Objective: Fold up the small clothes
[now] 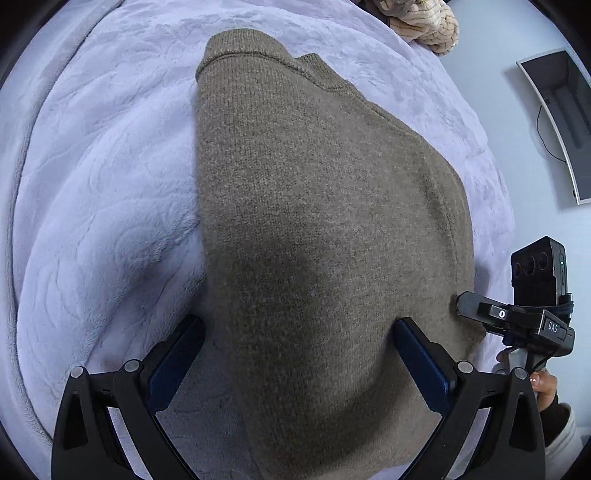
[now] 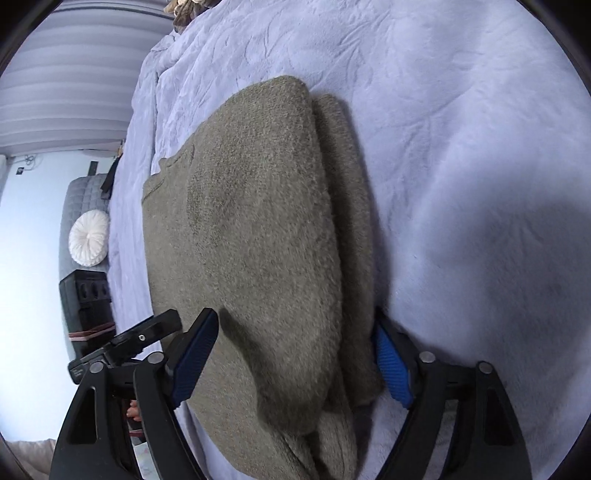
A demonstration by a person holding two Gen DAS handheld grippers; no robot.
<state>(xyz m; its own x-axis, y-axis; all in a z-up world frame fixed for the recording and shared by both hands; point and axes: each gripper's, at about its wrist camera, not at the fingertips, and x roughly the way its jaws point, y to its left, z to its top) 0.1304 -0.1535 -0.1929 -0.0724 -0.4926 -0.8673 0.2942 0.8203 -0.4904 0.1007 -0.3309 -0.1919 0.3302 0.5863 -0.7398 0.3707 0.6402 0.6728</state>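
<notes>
An olive-brown knit sweater (image 1: 314,221) lies folded into a long strip on a pale lavender plush blanket (image 1: 110,184). My left gripper (image 1: 299,332) is open, its blue-padded fingers (image 1: 177,362) straddling the sweater's near end just above it. The right gripper's body (image 1: 517,321) shows at the sweater's right edge. In the right wrist view the sweater (image 2: 251,240) shows stacked folded layers. My right gripper (image 2: 295,343) is open, its fingers (image 2: 391,365) on either side of the near end. Neither grips the cloth.
A beige knit garment (image 1: 424,22) lies at the blanket's far edge. A mirror or screen (image 1: 565,122) leans on the white wall. In the right wrist view, a round white cushion (image 2: 88,236) sits on a grey quilted seat (image 2: 74,195), and the left gripper's body (image 2: 122,343) is close by.
</notes>
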